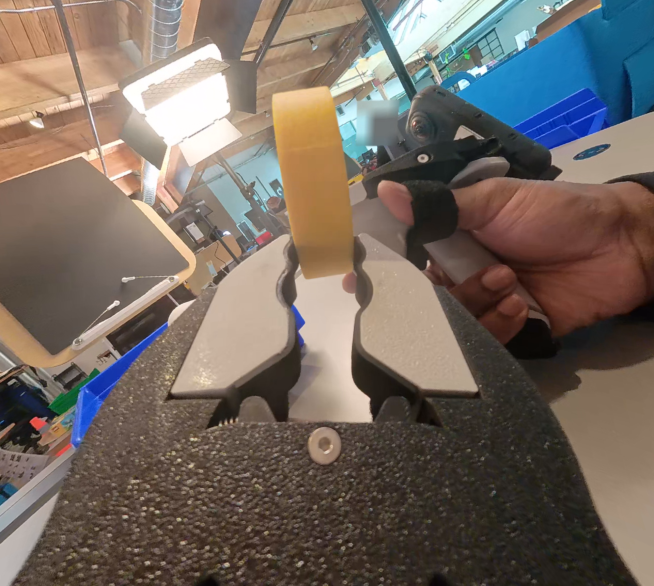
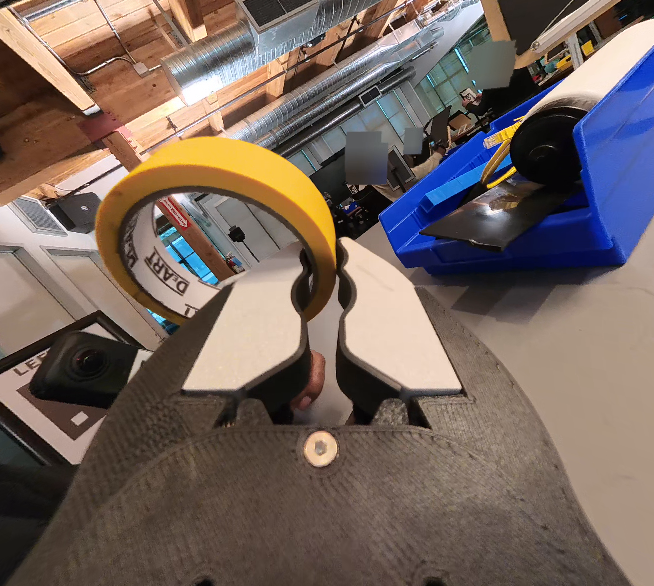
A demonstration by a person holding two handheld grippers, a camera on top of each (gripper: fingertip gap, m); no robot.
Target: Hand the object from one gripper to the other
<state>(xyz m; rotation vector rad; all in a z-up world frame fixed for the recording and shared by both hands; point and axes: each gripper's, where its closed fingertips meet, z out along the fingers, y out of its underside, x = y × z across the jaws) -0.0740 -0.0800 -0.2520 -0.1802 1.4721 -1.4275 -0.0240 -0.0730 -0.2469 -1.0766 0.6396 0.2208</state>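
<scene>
A roll of yellow tape [image 1: 313,180] is held upright and edge-on at the centre of the left wrist view, its lower rim caught between the tips of the left gripper [image 1: 322,256]. The two grey fingers [image 1: 247,314] are seen closed against the roll's flat sides, so this gripper is clamped across the width of the tape. At the right of that frame a hand [image 1: 552,250] is seen wrapped around the handle of the right gripper, a black strap crossing the thumb; the tips of that gripper are hidden behind the roll there.

In the right wrist view the tape [image 2: 226,165] is shown as an open ring in the centre-left of the frame, its white inner core visible. The right gripper [image 2: 323,272] is closed on the ring's right-hand wall: one finger [image 2: 262,321] is passed inside the hole, the other is pressed on the yellow outer face. The roll is thus gripped by both tools and held in the air above a grey table [image 2: 566,356].

A blue bin [image 2: 601,215] is seen on the table at the upper right of the right wrist view, with a black sheet and a yellow cable inside it. A lit lamp panel [image 1: 184,95] is seen at the upper left of the left wrist view, under wooden ceiling beams.
</scene>
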